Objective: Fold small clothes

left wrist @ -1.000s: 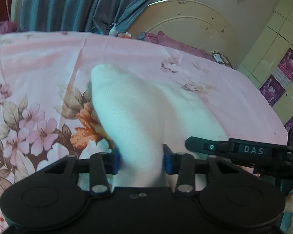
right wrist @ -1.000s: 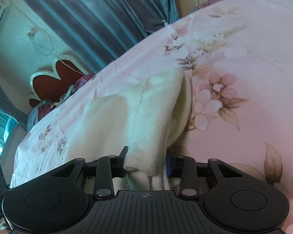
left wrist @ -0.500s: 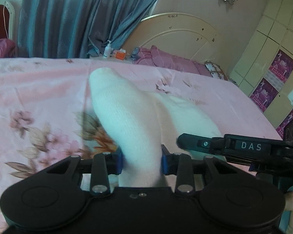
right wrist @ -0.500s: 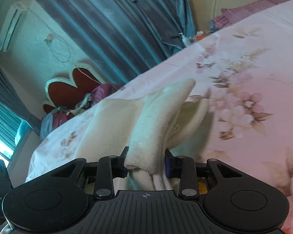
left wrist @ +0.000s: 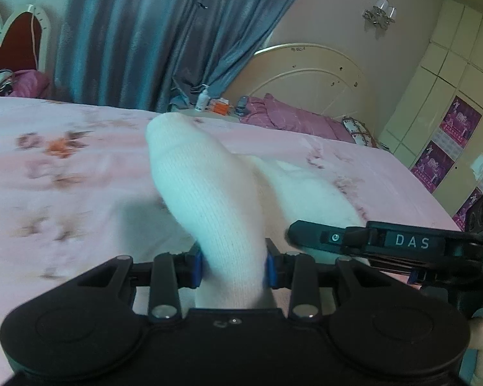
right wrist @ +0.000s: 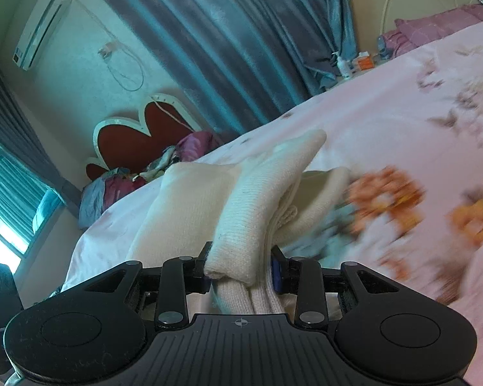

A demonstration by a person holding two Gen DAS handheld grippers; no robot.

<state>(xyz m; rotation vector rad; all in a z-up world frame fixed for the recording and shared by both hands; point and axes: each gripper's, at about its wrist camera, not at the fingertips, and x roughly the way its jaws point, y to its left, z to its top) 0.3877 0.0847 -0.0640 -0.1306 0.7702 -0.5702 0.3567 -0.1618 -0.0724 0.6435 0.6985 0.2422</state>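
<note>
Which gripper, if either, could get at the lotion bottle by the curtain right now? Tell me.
Probably neither: the left gripper and right gripper are both shut on the white sock, and the bottle stands beyond the bed.

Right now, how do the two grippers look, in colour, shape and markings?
Both are black, with two round discs and linkage bars behind blue pads. The left gripper has a smooth body; the right gripper has a ribbed one with a crosshair mark, and "DAS" on its side.

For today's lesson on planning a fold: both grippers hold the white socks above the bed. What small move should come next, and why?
Probably lower both grippers to lay the white socks flat on the pink bedsheet. The left gripper and the right gripper each clamp the fabric, which hangs bunched and raised.
</note>
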